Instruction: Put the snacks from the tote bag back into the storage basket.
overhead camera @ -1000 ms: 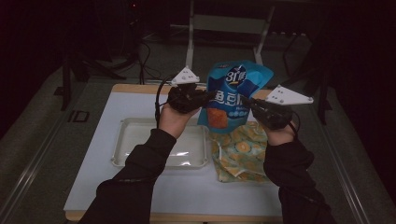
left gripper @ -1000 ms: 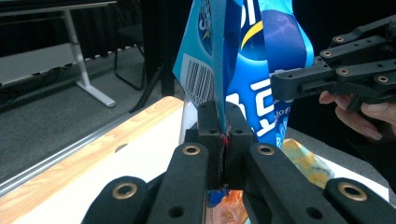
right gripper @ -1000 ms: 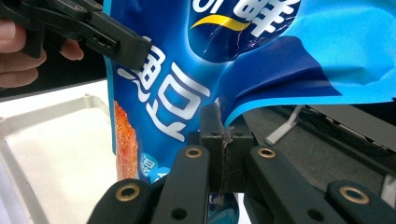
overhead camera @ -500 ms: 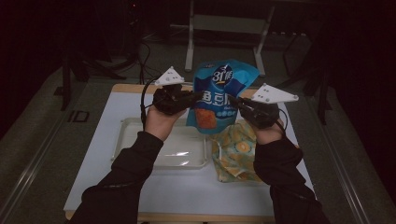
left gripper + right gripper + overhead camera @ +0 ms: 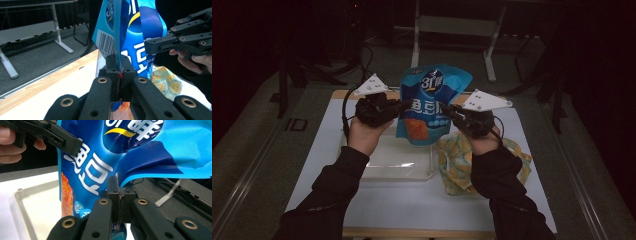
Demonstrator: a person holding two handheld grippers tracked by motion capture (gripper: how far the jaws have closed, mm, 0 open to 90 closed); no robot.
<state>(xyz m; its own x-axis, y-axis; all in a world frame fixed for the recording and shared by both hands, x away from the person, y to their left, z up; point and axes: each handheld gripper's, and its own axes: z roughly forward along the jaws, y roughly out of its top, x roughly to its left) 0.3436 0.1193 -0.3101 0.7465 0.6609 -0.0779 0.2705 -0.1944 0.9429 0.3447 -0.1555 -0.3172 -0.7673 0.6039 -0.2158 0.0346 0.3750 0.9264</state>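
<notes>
A blue snack bag point(image 5: 430, 105) hangs upright above a clear tray point(image 5: 397, 160), pinched at its opposite side edges by the left gripper point(image 5: 401, 104) and right gripper point(image 5: 446, 111).

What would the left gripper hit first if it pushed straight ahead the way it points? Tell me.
The blue snack bag, already pinched between its shut jaws. Past the bag, the right gripper holds the other edge and looks next in line, though depth is hard to judge.
</notes>
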